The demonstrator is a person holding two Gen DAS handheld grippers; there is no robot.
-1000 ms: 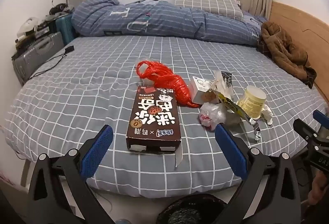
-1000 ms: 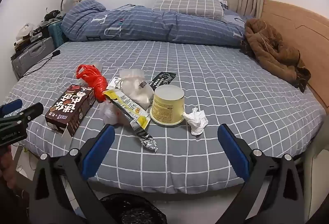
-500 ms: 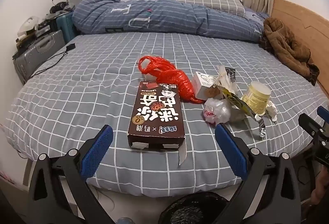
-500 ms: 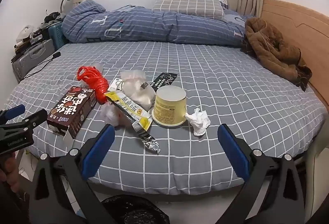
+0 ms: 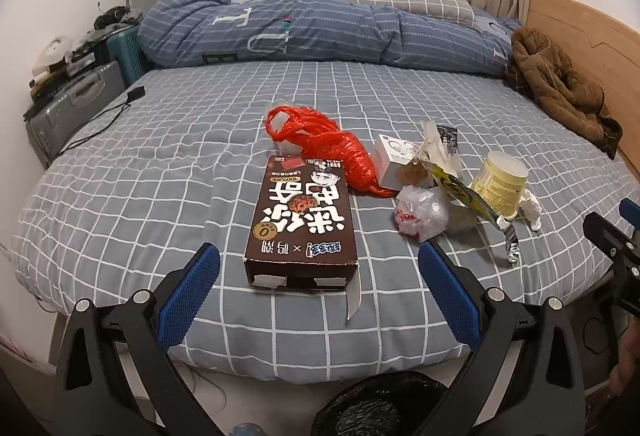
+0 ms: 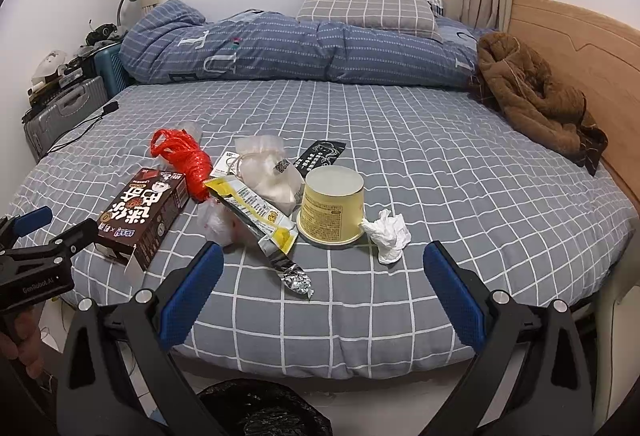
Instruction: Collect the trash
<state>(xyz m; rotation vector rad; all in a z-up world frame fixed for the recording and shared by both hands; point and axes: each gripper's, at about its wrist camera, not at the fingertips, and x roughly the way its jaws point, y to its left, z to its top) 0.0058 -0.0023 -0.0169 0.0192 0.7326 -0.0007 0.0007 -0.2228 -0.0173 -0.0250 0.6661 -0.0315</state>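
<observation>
Trash lies near the bed's front edge. A dark brown snack box (image 5: 303, 223) (image 6: 144, 211) sits straight ahead of my open left gripper (image 5: 319, 284), with a red plastic bag (image 5: 328, 143) (image 6: 185, 157) behind it. An upturned yellow cup (image 6: 332, 207) (image 5: 500, 183), a crumpled white tissue (image 6: 389, 234) and a yellow foil wrapper (image 6: 260, 218) lie in front of my open right gripper (image 6: 320, 286). A clear crumpled bag (image 5: 422, 211) and a small white box (image 5: 396, 159) sit between them. Both grippers hover short of the bed, holding nothing.
A black bin bag (image 5: 376, 410) (image 6: 260, 414) stands on the floor below the bed edge. A folded blue duvet (image 5: 312, 31), a checked pillow (image 6: 368, 9) and a brown coat (image 6: 532, 91) lie at the back. Suitcases (image 5: 76, 103) stand at the left.
Both grippers have drawn slightly nearer to the trash. Their jaws stay wide apart.
</observation>
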